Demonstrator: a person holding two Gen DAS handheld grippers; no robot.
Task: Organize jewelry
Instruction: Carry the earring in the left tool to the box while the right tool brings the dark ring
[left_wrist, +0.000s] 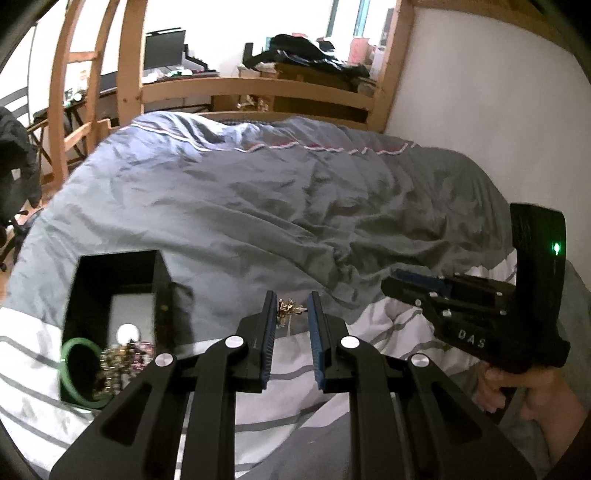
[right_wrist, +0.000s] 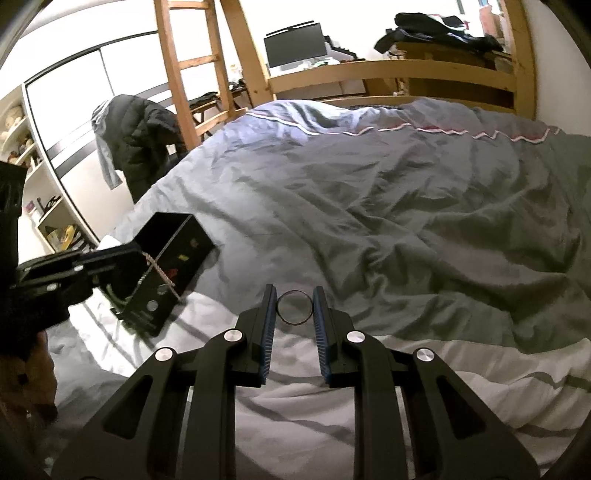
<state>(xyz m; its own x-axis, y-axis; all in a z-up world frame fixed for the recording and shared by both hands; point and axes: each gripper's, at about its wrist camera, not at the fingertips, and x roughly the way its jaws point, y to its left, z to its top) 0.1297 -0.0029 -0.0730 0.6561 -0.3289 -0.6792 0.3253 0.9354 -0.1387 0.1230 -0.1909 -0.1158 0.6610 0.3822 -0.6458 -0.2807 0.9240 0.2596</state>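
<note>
Box (left_wrist: 110, 295) sits on bed cover (left_wrist: 258, 206), left of left gripper (left_wrist: 291, 306). Bangle (left_wrist: 75, 373) and beads (left_wrist: 122, 362) lie in box. Small chain piece (left_wrist: 287, 307) between left fingers. Ring (right_wrist: 294, 307) between fingers of right gripper (right_wrist: 294, 308). Bed frame (left_wrist: 258, 88) behind cover.
</note>
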